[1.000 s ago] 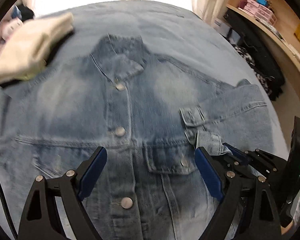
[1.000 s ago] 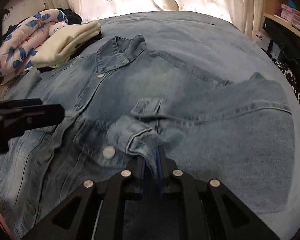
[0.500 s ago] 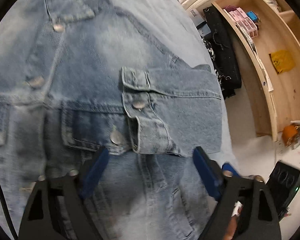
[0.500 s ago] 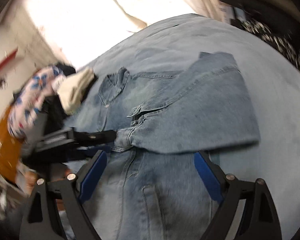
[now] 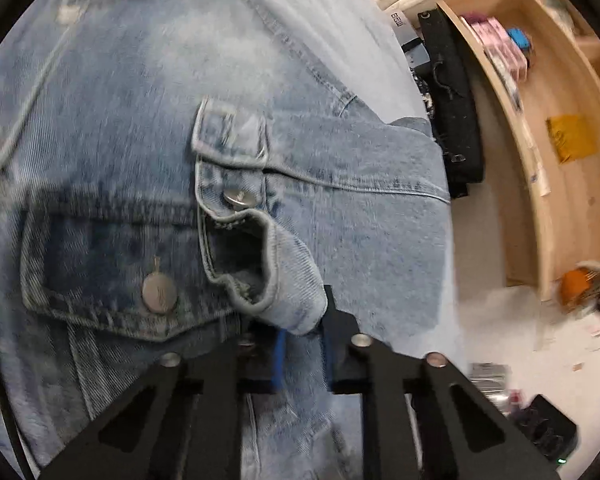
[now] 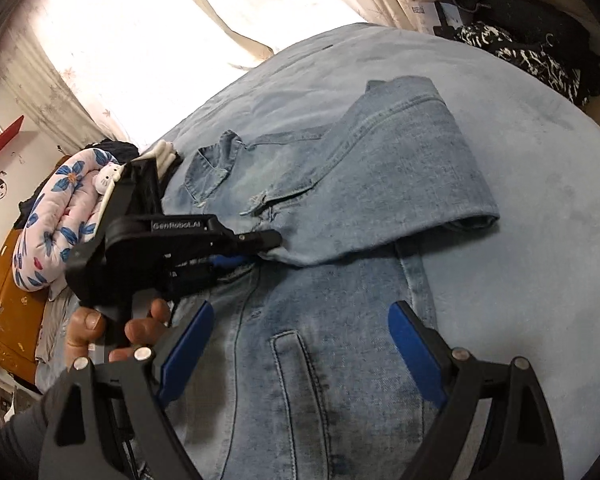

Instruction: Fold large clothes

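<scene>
Denim jacket [image 6: 340,240] on bed, sleeve folded across chest.
Left gripper [image 5: 302,354] clamps sleeve cuff [image 5: 284,292]; right gripper [image 6: 300,348] wide open, empty; floral quilt [image 6: 56,216] beside collar.

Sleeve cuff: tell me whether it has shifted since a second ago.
Yes. The sleeve cuff slid from beside the chest pocket button toward the jacket's edge.

The denim jacket [image 6: 340,320] is lying flat on the bed [image 6: 540,220], its sleeve [image 6: 400,184] lying folded across its front. A flowered blanket [image 6: 48,220] is sitting beyond the collar [image 6: 210,168].
</scene>
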`<state>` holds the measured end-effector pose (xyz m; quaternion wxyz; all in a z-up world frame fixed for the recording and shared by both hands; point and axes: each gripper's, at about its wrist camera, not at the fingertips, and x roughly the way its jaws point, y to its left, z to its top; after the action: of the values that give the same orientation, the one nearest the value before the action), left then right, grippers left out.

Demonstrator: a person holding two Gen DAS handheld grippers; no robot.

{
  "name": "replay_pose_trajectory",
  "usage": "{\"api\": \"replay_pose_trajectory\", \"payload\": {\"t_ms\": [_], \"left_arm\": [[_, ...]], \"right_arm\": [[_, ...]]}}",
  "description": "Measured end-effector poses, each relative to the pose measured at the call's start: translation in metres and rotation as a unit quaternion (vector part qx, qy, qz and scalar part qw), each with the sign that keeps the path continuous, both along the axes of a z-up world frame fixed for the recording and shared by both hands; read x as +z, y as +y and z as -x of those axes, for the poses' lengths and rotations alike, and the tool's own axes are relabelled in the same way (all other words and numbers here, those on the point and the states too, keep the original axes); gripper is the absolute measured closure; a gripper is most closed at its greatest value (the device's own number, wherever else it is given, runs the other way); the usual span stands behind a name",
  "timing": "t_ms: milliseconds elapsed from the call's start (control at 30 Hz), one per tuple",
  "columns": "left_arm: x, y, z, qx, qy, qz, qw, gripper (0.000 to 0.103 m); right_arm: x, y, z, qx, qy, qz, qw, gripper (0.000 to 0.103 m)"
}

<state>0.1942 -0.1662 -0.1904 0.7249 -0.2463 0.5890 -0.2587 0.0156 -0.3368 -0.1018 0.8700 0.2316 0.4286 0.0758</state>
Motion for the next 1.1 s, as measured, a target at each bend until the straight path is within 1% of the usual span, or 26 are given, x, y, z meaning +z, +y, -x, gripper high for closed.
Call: {"api": "replay_pose_trajectory", "payload": {"t_ms": [67,133,167,267,367,400,467,533,567,633,667,700,767,800,833,900,933,1000,1033,1067,1100], "left_arm": [[0.026,-0.01,-0.001,-0.017,-0.052,-0.048,0.9973,0.094],[0.052,-0.021,-0.001,-0.032,-0.103,-0.088,0.9903,0.094],[0.065,-0.023,-0.002,-0.033,-0.124,-0.101,0.9866,0.094],[0.114,-0.013,-0.009,-0.019,-0.189,-0.12,0.9743,0.094],[0.162,0.016,-0.015,0.013,-0.25,-0.135,0.9587,0.094],[0.171,0.029,-0.014,0.024,-0.263,-0.14,0.9542,0.094],[0.186,0.054,-0.014,0.048,-0.29,-0.163,0.9419,0.094],[0.186,0.075,-0.014,0.065,-0.301,-0.19,0.9322,0.094],[0.179,0.087,-0.015,0.071,-0.298,-0.201,0.9305,0.094],[0.156,0.108,-0.019,0.077,-0.277,-0.221,0.9321,0.094],[0.144,0.114,-0.023,0.076,-0.264,-0.226,0.9345,0.094],[0.123,0.128,-0.026,0.069,-0.24,-0.227,0.9415,0.093],[0.091,0.138,-0.03,0.056,-0.199,-0.236,0.9497,0.092],[0.071,0.144,-0.033,0.047,-0.165,-0.244,0.9544,0.091],[0.061,0.148,-0.031,0.042,-0.144,-0.24,0.9593,0.088],[0.047,0.158,-0.029,0.041,-0.109,-0.212,0.9703,0.083],[0.047,0.165,-0.027,0.045,-0.107,-0.192,0.9746,0.078],[0.054,0.177,-0.024,0.056,-0.113,-0.16,0.979,0.063],[0.058,0.185,-0.025,0.065,-0.118,-0.145,0.9803,0.046],[0.062,0.191,-0.025,0.074,-0.124,-0.133,0.9806,0.033],[0.065,0.197,-0.026,0.082,-0.131,-0.123,0.9803,0.028]], "right_arm": [[-0.004,-0.001,0.002,-0.005,0.004,0.004,1.0,0.014],[-0.007,-0.002,0.004,-0.007,0.006,0.008,1.0,0.014],[-0.008,-0.003,0.005,-0.008,0.007,0.009,1.0,0.014],[-0.01,-0.006,0.006,-0.011,0.011,0.012,1.0,0.014],[-0.009,-0.007,0.006,-0.011,0.01,0.013,1.0,0.014],[-0.009,-0.007,0.006,-0.01,0.01,0.015,1.0,0.014],[-0.009,-0.005,0.005,-0.007,0.012,0.021,1.0,0.014],[-0.009,-0.002,0.003,-0.003,0.015,0.028,1.0,0.014],[-0.008,0.0,0.003,-0.001,0.015,0.031,0.999,0.014],[-0.007,0.005,0.001,0.004,0.016,0.041,0.999,0.014],[-0.006,0.007,0.0,0.006,0.016,0.045,0.999,0.014],[-0.005,0.009,-0.002,0.009,0.017,0.051,0.999,0.014],[-0.003,0.015,-0.005,0.015,0.021,0.062,0.998,0.014],[-0.002,0.018,-0.007,0.018,0.024,0.069,0.997,0.014],[0.001,0.021,-0.009,0.02,0.026,0.08,0.996,0.014],[0.007,0.024,-0.012,0.02,0.028,0.108,0.994,0.014],[0.012,0.024,-0.014,0.019,0.027,0.122,0.992,0.014],[0.022,0.023,-0.019,0.014,0.022,0.138,0.99,0.014],[0.028,0.02,-0.025,0.009,0.022,0.147,0.989,0.014],[0.032,0.017,-0.031,0.007,0.023,0.153,0.988,0.014],[0.036,0.015,-0.039,0.008,0.021,0.158,0.987,0.014]]}}
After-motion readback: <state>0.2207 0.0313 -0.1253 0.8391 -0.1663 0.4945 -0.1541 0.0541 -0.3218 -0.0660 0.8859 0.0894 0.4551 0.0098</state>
